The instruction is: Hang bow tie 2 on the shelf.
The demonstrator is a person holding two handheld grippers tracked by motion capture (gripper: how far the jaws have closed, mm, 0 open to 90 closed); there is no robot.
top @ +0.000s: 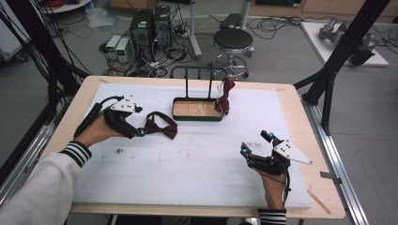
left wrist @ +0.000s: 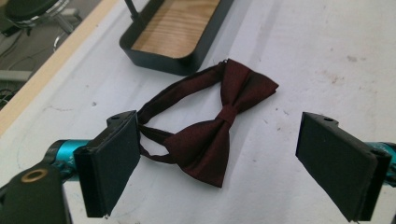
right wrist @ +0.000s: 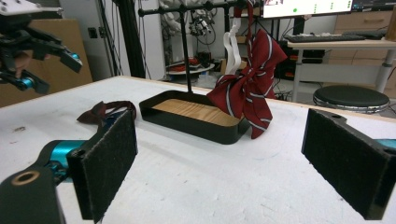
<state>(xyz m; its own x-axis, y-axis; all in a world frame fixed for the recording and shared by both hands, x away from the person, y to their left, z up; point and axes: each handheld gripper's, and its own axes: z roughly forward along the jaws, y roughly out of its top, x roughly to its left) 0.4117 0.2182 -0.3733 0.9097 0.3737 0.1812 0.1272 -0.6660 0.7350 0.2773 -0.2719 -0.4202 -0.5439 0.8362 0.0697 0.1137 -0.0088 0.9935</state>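
Observation:
A dark maroon bow tie (top: 161, 124) (left wrist: 212, 135) (right wrist: 100, 111) lies flat on the white mat, its strap looped toward the tray. My left gripper (top: 139, 125) (left wrist: 219, 168) stands open right at the tie, jaws wide on either side of it, nothing held. A red striped bow tie (top: 225, 95) (right wrist: 247, 86) hangs from the black rack (top: 197, 70) (right wrist: 187, 9) above the tray's right end. My right gripper (top: 256, 143) (right wrist: 224, 163) is open over bare mat at the front right, pointing toward the tray. The left gripper (right wrist: 44, 70) appears far off in the right gripper view.
A black tray with a wooden floor (top: 180, 116) (left wrist: 140, 46) (right wrist: 187, 123) sits at the mat's back centre under the rack. The white mat (top: 197, 164) covers most of the wooden table (top: 75, 101). A stool (top: 233, 40) and computers (top: 150, 26) stand beyond the table.

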